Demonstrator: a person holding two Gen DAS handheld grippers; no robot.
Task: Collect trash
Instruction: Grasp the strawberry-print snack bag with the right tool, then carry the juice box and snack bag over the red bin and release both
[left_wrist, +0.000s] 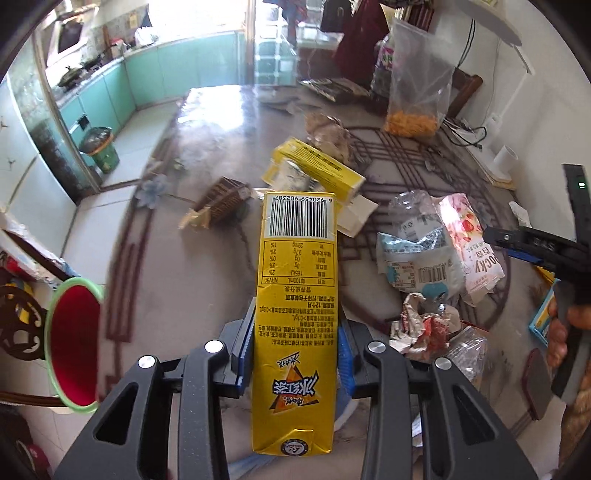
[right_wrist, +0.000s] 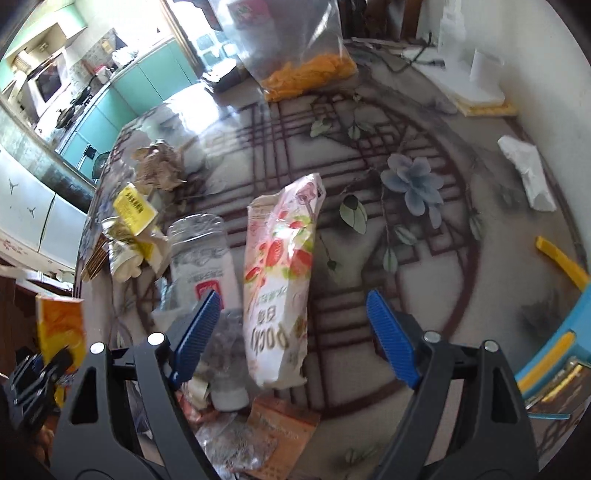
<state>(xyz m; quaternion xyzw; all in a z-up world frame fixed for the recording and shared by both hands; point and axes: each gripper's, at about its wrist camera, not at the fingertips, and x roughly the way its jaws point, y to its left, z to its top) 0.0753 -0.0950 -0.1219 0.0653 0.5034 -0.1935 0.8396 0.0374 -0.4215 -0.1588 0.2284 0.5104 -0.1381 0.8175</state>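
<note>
My left gripper (left_wrist: 295, 350) is shut on a yellow drink carton (left_wrist: 297, 295) and holds it above the table; the carton also shows at the left edge of the right wrist view (right_wrist: 61, 328). My right gripper (right_wrist: 295, 332) is open above a pink strawberry Pocky bag (right_wrist: 280, 280), which lies between the blue pads (right_wrist: 195, 328). The Pocky bag also shows in the left wrist view (left_wrist: 469, 243), with the right gripper (left_wrist: 517, 240) beside it. A clear plastic bottle (right_wrist: 201, 254) lies left of the bag. Crumpled wrappers (left_wrist: 424, 325) lie near the table's front.
A red bin with a green rim (left_wrist: 74, 343) stands at the left beside the table. Yellow boxes (left_wrist: 317, 170), a brown wrapper (left_wrist: 225, 199) and a bag of orange snacks (left_wrist: 413, 110) lie on the patterned table (right_wrist: 369, 206). A white tissue (right_wrist: 528, 170) and a blue-yellow box (right_wrist: 554, 339) lie at the right.
</note>
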